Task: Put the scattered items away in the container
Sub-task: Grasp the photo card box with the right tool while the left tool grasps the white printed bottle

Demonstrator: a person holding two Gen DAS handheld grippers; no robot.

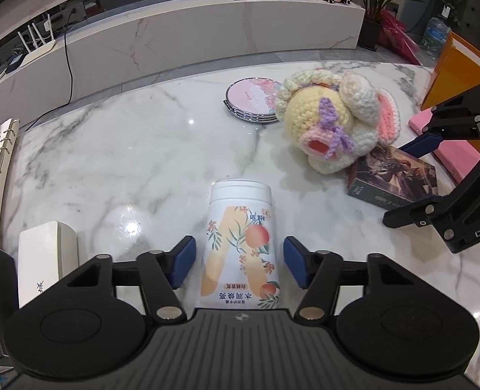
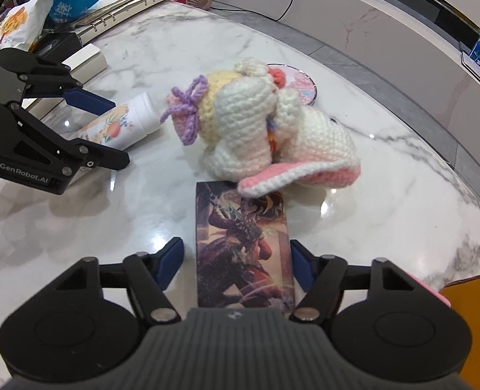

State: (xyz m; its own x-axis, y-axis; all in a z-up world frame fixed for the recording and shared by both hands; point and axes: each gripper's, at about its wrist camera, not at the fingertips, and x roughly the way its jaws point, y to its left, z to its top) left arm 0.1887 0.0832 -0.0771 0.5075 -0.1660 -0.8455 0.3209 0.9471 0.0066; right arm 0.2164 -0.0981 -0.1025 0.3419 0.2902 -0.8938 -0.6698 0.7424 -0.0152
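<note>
Both tongs sit apart, unclamped: our left tongs (image 1: 240, 265) straddle the bottle (image 1: 241, 247), right tongs (image 2: 236, 265) straddle the card box (image 2: 245, 260); both long axes run straight ahead between the pads.

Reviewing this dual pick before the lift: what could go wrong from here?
1. The white peach-print bottle lies on its side between the left gripper pads with visible gaps; being round, it may roll on the glossy marble table.
2. The crocheted cream bunny's pink ear overlaps the dark illustrated card box inside the right gripper; lifting could drag the toy.
</note>
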